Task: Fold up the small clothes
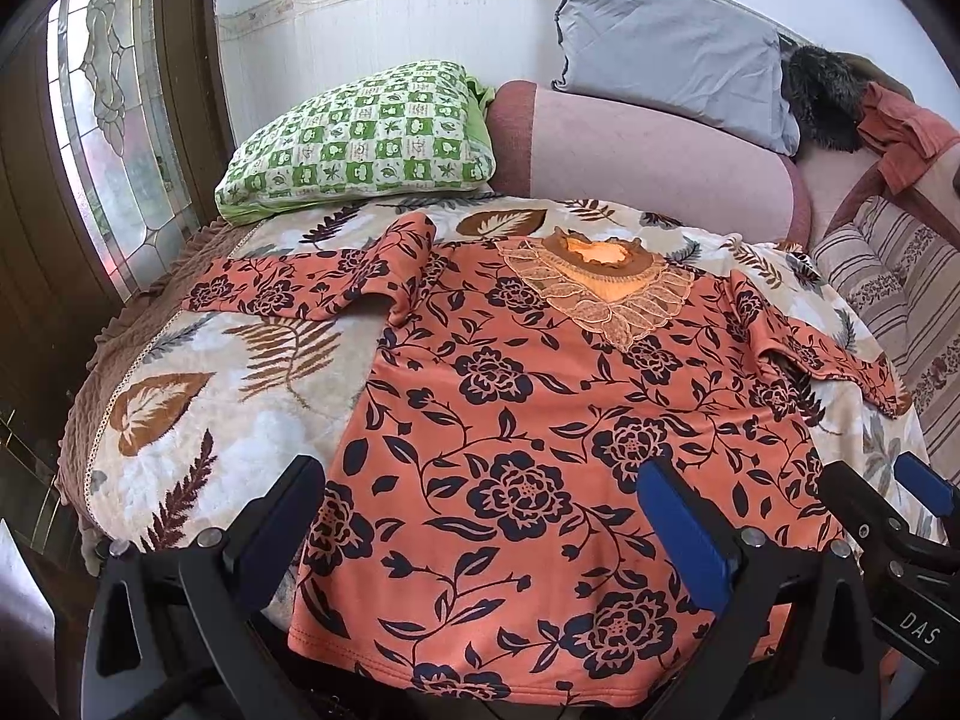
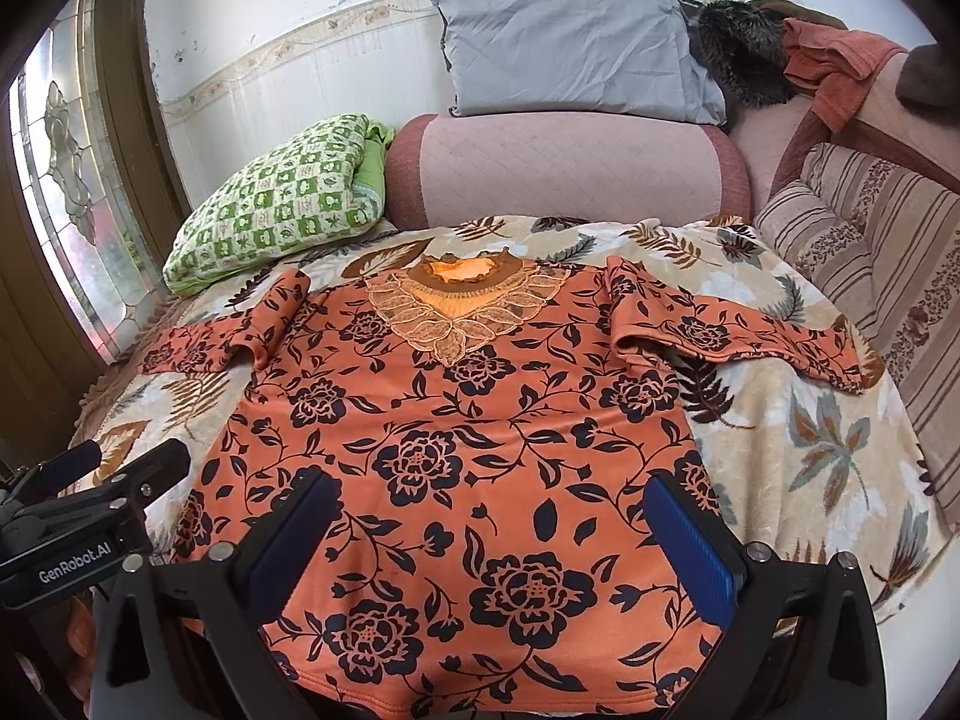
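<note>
Orange floral top [image 1: 540,420] lies flat below green checked pillow [image 1: 360,138], unobstructed.

Orange top [image 2: 456,438] printed with dark navy flowers and vines, tan lace at its collar [image 2: 465,306]. Cream blanket [image 2: 804,456] with brown and grey leaves; pillow [image 1: 360,138] checked green and white; cushion [image 2: 570,48] plain grey. Gripper pads [image 2: 690,546] blue on black fingers.

An orange top [image 1: 540,420] with dark floral print and lace collar lies flat, front up, sleeves spread.
</note>
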Motion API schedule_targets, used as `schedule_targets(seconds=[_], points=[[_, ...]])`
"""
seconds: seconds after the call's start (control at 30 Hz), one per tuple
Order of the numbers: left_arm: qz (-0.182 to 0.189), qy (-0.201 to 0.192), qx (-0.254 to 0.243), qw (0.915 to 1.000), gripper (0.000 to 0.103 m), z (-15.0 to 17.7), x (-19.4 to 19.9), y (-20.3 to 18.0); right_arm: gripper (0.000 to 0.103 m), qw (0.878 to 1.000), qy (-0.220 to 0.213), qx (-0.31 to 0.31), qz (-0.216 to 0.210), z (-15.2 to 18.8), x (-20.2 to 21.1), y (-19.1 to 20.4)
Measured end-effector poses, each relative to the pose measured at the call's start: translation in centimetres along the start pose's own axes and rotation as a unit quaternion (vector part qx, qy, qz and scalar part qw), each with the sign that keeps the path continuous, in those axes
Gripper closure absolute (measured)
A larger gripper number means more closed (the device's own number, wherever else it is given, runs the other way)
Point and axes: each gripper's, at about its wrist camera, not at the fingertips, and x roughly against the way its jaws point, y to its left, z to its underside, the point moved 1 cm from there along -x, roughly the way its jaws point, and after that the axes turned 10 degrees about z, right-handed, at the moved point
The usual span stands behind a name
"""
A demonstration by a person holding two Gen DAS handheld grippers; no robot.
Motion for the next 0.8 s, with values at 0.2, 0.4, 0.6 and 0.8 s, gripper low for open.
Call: schedule_targets(seconds=[0.2,0.4,0.6,0.8], points=[[0.0,0.0,0.001,1.0,0.0,-0.1,0.01,0.09,0.0,1.0,0.0,0.0,0.001,-0.06,-0.07,0.05],[-0.001,-0.002,0.0,1.0,0.0,-0.15,0.12,0.05,0.0,1.0,-0.002,-0.001,0.001,-0.11,-0.03,0.07],[0.0,-0.002,0.001,1.0,0.0,-0.21,0.24,0.0,0.0,1.0,-0.003,-0.002,0.001,-0.11,0.06,0.04],[-0.001,-0.002,0.003,1.0,0.0,-0.28,0.3,0.04,0.0,1.0,-0.004,-0.002,0.001,-0.11,0.12,0.05]])
